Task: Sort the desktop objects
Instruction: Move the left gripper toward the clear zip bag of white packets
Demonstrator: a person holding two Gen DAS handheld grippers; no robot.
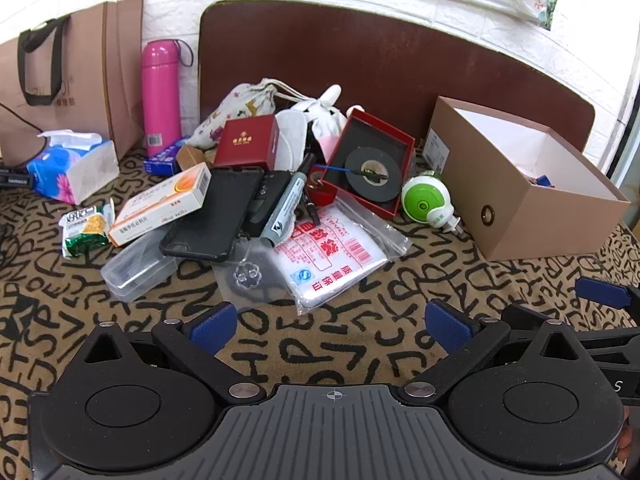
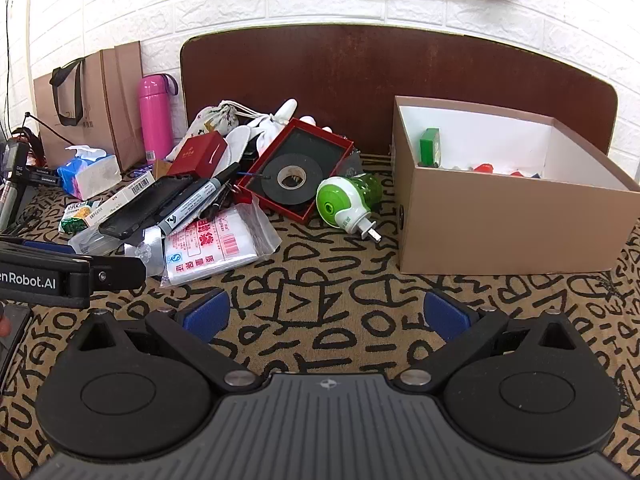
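Note:
A heap of small objects lies on the patterned cloth: a black phone case, a grey marker, a bag of zip pouches, a black tape roll in a red tray, a red gift box, and a green-white plug-in device. A brown cardboard box stands to the right. My left gripper and right gripper hover open in front of the heap, empty.
A pink flask, a paper bag and a tissue pack stand at the back left. A brown board leans on the white wall. The box holds several small items.

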